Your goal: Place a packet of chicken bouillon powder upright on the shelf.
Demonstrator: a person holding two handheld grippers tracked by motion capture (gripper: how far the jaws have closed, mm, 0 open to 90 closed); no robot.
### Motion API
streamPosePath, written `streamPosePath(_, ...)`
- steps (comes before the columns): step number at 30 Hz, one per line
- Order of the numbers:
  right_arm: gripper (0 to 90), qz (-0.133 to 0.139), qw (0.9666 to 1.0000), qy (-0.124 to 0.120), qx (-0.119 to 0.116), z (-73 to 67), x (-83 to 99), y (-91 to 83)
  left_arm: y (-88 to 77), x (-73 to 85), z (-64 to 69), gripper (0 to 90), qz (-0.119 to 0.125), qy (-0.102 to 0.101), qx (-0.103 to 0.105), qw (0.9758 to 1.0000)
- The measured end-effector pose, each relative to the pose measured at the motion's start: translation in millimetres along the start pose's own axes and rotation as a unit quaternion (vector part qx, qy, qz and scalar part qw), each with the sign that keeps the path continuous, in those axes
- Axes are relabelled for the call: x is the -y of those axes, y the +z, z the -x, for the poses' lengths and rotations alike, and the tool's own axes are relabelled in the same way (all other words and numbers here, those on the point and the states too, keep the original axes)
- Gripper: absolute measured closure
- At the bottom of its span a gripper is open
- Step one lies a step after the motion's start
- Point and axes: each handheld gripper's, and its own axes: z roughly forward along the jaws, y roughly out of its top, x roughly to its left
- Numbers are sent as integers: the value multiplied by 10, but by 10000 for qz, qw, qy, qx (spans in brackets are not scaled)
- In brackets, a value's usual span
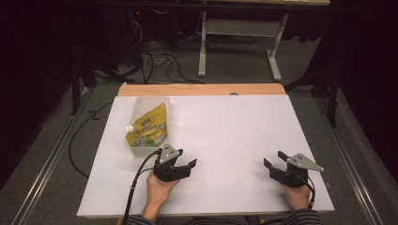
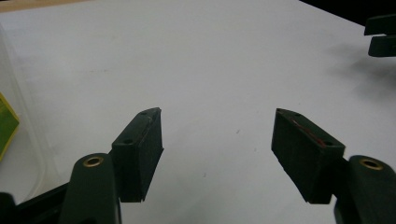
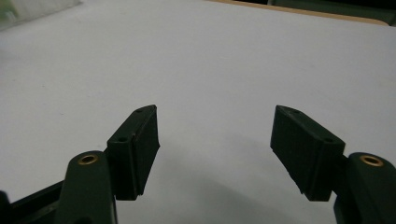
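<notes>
A clear plastic container (image 1: 149, 123) lies at the table's left side. Inside it is a yellow-green pouch (image 1: 151, 126) with a white cap (image 1: 127, 129). My left gripper (image 1: 179, 158) sits just in front and to the right of the container, held in a hand, open with nothing between its jaws. In the left gripper view the gripper (image 2: 217, 114) is wide open over bare white table, with the container (image 2: 21, 116) and pouch (image 2: 5, 127) at the left edge. My right gripper (image 1: 274, 158) rests at the front right, open and empty. The right gripper view shows the gripper (image 3: 215, 112) open too.
The white table top (image 1: 225, 126) has a wooden strip (image 1: 202, 89) along its far edge. Beyond it stand a desk frame (image 1: 239, 42) and floor cables (image 1: 159, 58). The right gripper's jaws (image 2: 380, 35) appear at the top right of the left gripper view.
</notes>
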Motion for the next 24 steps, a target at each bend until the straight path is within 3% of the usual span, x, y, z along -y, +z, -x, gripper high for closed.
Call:
streamPosePath(4, 330, -10, 10000, -16, -9, 5, -2, 4, 47, 7, 2, 317, 0, -27, -118, 9999)
streamPosePath(8, 330, -15, 10000, -19, -6, -1, -2, 4, 103, 11, -17, 307, -27, -110, -103, 9999)
streamPosePath(20, 332, -80, 9998, -169, -19, -21, -7, 19, 216, 44, -48, 307, -85, -41, -251, 9996)
streamPosePath(24, 332, -59, 9999, -109, -15, -19, -5, 12, 258, 57, -59, 307, -73, -28, -287, 9996)
